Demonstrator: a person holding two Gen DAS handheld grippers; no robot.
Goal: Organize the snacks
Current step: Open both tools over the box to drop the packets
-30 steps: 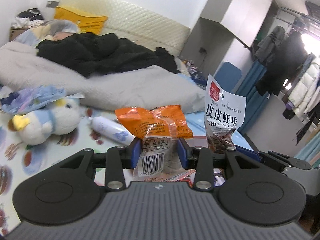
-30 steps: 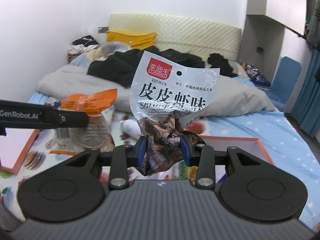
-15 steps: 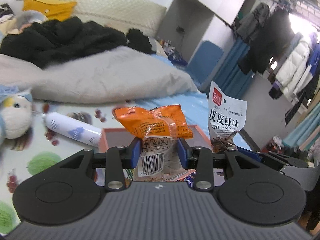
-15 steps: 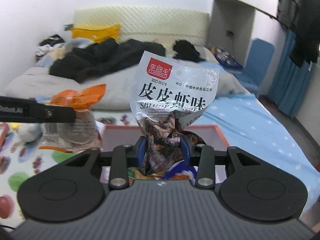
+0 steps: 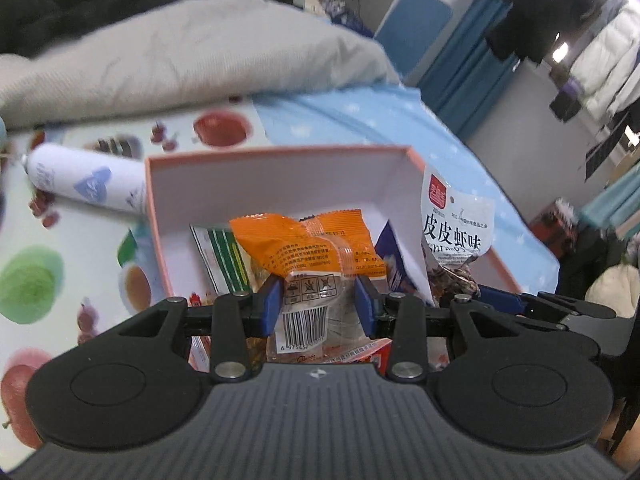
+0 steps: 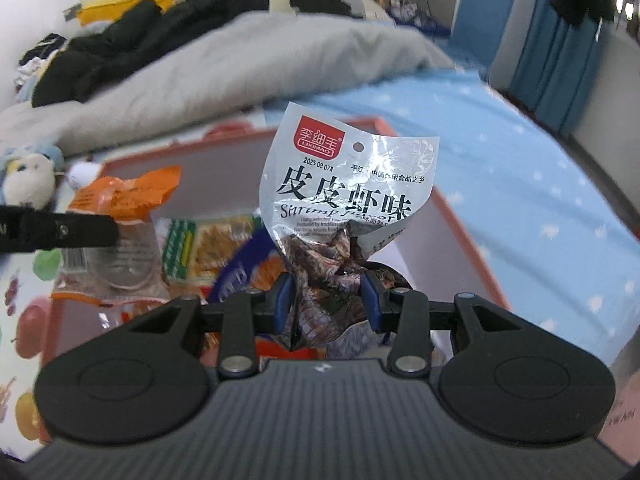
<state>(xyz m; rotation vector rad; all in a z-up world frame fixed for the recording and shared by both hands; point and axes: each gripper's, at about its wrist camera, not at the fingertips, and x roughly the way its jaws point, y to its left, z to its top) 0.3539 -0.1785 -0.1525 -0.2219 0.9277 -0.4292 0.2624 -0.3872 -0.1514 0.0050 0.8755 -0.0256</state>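
left claw (image 5: 316,306) clamped on orange-topped clear snack packet (image 5: 308,264) | right claw (image 6: 329,301) clamped on silver shrimp-flavour bag (image 6: 348,200) | both over pink-rimmed open box (image 5: 280,184)

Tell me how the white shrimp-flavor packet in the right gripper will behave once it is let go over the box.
The shrimp-flavor packet looks floppy: its film is crumpled where the right gripper pinches it. It probably weighs little, since its top stands up unsupported. Released, it would likely slump flat onto the snacks in the pink box.

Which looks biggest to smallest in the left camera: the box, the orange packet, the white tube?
1. Box, clearly biggest.
2. and 3. Orange packet and white tube look alike; the packet is nearer the camera, so no ranking.
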